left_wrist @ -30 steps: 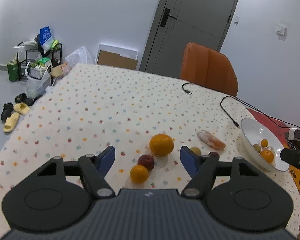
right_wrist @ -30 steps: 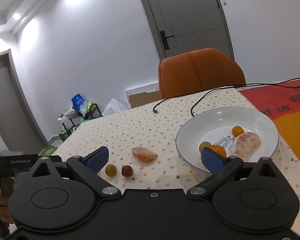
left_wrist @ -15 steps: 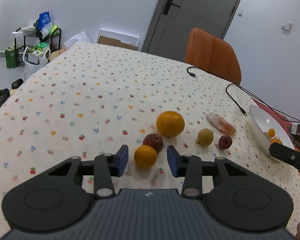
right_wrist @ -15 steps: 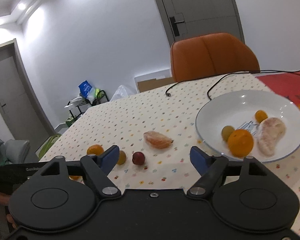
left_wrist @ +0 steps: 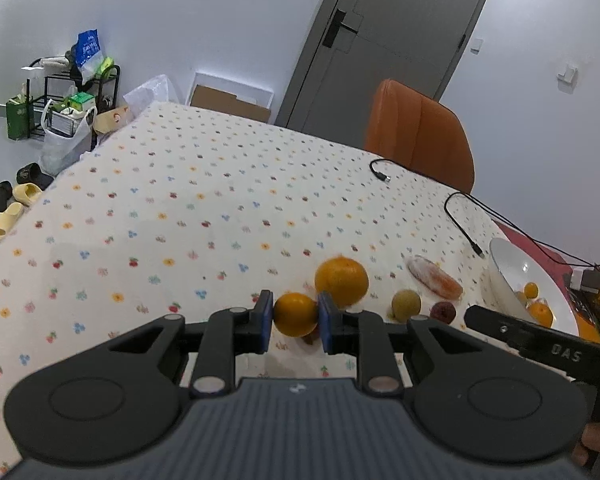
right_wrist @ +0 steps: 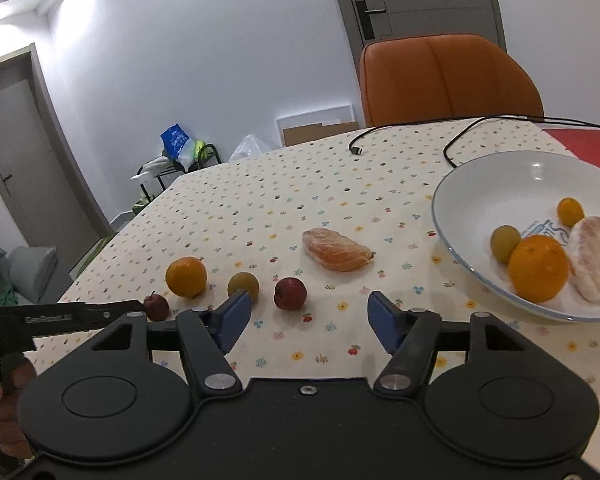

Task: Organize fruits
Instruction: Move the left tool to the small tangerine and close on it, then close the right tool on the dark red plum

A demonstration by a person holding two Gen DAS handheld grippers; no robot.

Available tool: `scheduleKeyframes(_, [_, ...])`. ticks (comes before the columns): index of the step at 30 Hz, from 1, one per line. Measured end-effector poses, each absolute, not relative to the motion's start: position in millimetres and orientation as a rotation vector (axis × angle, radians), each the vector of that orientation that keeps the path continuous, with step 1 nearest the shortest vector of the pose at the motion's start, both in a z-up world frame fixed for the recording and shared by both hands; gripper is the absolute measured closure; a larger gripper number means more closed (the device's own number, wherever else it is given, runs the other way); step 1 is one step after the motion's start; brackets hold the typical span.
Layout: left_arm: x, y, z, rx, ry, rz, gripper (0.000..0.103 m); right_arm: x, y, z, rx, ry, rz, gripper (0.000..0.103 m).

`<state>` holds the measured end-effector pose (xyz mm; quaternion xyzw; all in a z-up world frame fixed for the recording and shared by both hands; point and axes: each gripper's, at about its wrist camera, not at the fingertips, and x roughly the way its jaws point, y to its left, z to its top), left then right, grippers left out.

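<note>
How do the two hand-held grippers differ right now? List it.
The left hand-held gripper is shut on the small orange; the right hand-held gripper has nothing between its pads. The left's jaws stand narrow; the right's stand wider apart and are closing. The left is by the large orange; the right is nearer the white bowl. Both have blue pads on black bodies.

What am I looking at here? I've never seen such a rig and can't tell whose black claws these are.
No robot: a person holds a two-finger tool in each hand, each carrying a forward-looking camera. One picture looks along the left tool, shut on a small orange. The other looks along the right tool, whose jaws are closing with nothing between them. On the flowered tablecloth lie a bigger orange, a peeled citrus segment and some small fruits. The white bowl already holds fruit.
</note>
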<state>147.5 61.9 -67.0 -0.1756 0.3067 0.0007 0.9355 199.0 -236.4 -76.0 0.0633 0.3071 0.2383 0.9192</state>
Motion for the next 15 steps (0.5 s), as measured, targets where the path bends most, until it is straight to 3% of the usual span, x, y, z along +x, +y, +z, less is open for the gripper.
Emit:
scheduleKeyframes(11, [156,70,-64,-0.368,0.617,0.037,0.081,221,-216,-85,0.101,0.664,0.497,0.047])
scheduleKeyframes(13, [156,68,-62,-0.362,0.614,0.036,0.081,225,-212,-89,0.089,0.681,0.496,0.058])
scheduleKeyframes(15, [156,65,-61,-0.356,0.612,0.031,0.081,227,-213,-93,0.109,0.701,0.522,0.084])
